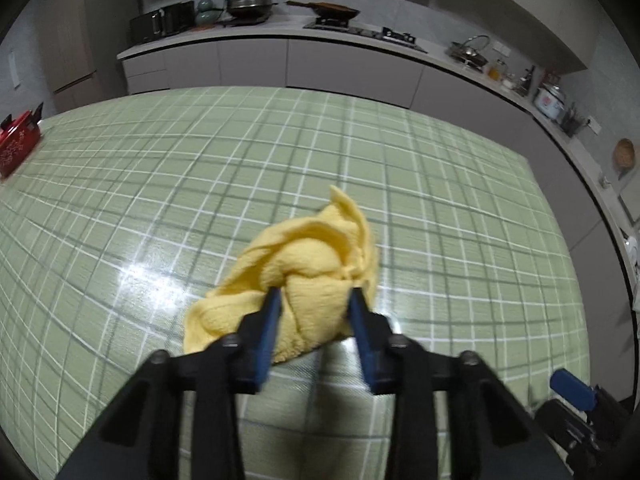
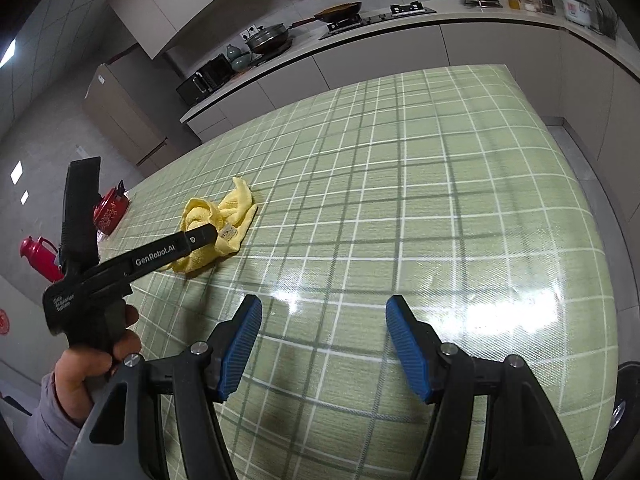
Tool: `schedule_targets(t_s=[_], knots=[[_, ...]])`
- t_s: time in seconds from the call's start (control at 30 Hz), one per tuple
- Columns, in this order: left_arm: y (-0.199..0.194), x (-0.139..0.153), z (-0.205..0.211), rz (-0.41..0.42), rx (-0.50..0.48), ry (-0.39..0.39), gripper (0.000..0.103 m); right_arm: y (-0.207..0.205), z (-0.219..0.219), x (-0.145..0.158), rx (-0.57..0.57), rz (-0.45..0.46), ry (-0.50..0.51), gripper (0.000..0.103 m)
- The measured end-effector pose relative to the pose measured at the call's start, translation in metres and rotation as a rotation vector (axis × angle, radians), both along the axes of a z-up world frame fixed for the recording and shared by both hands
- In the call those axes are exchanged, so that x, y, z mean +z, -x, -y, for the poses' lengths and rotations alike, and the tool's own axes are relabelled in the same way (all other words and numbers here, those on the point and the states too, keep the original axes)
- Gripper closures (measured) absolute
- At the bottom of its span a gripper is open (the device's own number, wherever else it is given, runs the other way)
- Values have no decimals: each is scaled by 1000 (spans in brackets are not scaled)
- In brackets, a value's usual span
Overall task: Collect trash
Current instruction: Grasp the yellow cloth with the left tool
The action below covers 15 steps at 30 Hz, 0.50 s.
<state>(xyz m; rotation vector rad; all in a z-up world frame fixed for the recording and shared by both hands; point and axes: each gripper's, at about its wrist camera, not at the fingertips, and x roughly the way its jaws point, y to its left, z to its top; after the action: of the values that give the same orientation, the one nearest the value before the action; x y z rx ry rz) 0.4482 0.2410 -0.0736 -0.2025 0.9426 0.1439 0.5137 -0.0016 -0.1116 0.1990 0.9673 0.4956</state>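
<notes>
Cloth label, right view only

The right gripper hovers over the green checked tablecloth, its blue pads apart with nothing between them. To the left, a hand holds the left gripper, whose tip presses into a crumpled yellow cloth. A red tin sits at the table's far-left edge.

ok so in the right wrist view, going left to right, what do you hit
red flask → red tin → yellow cloth, pinched in the left tool → open right tool, nothing between its pads
</notes>
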Motion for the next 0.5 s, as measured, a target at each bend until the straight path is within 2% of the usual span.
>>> schedule_targets(t_s=[0.1,0.5], knots=[[13,0,2,-2,-13,22,75,1,0,1,-7,3,-3,36],[59,4,-4,-21,-53,76,75,21,-9,5,-18,12,11,36]])
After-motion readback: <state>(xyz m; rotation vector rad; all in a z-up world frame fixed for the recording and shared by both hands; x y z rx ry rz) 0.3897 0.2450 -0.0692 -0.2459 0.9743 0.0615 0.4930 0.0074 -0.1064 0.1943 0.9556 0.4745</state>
